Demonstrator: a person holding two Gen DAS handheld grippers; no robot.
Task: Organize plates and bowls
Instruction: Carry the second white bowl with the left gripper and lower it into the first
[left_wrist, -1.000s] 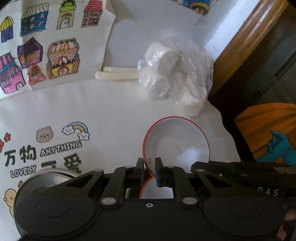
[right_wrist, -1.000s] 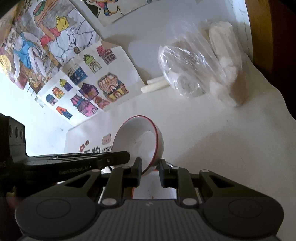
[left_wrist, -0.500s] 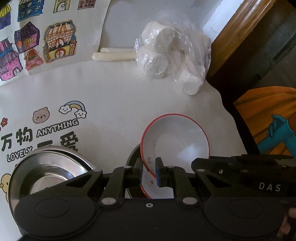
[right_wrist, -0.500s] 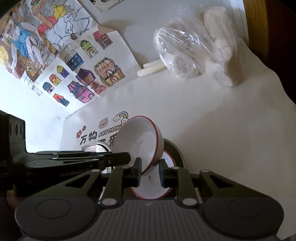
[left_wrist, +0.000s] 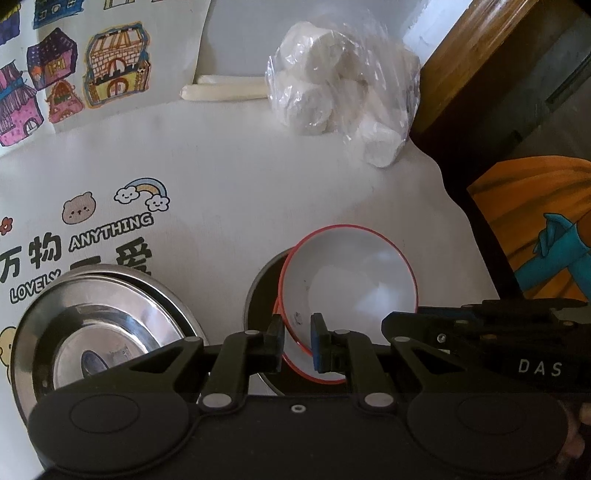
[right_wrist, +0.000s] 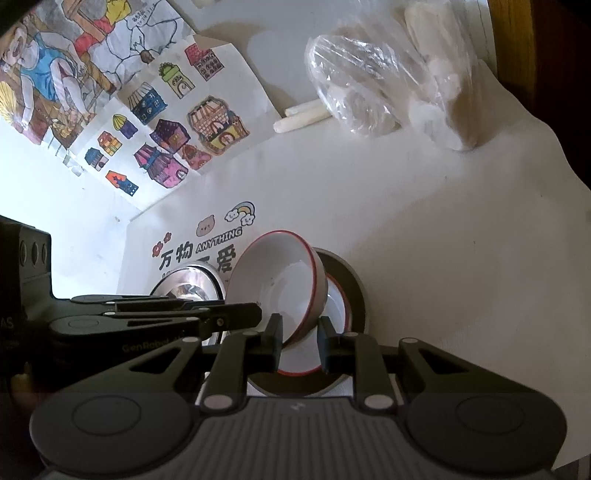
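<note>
A white bowl with a red rim (left_wrist: 354, 280) (right_wrist: 280, 284) is held in the air by both grippers. My left gripper (left_wrist: 296, 341) is shut on its near rim. My right gripper (right_wrist: 300, 341) is shut on its rim from the other side. The bowl hangs tilted just above a second red-rimmed white bowl (left_wrist: 314, 371) (right_wrist: 301, 354), which sits in a dark grey plate (left_wrist: 258, 295) (right_wrist: 351, 280). A stack of shiny steel plates (left_wrist: 99, 328) (right_wrist: 192, 280) lies to the left of them.
A clear bag of white lumps (left_wrist: 343, 88) (right_wrist: 384, 81) and two white sticks (left_wrist: 221, 90) lie at the back. Coloured drawings (left_wrist: 74, 74) (right_wrist: 147, 110) cover the back left. The table's right edge (left_wrist: 454, 206) drops off beside a wooden post.
Both grippers have lifted the bowl and drawn back. The lower bowl, the grey plate and the steel plates have come into view beneath it.
</note>
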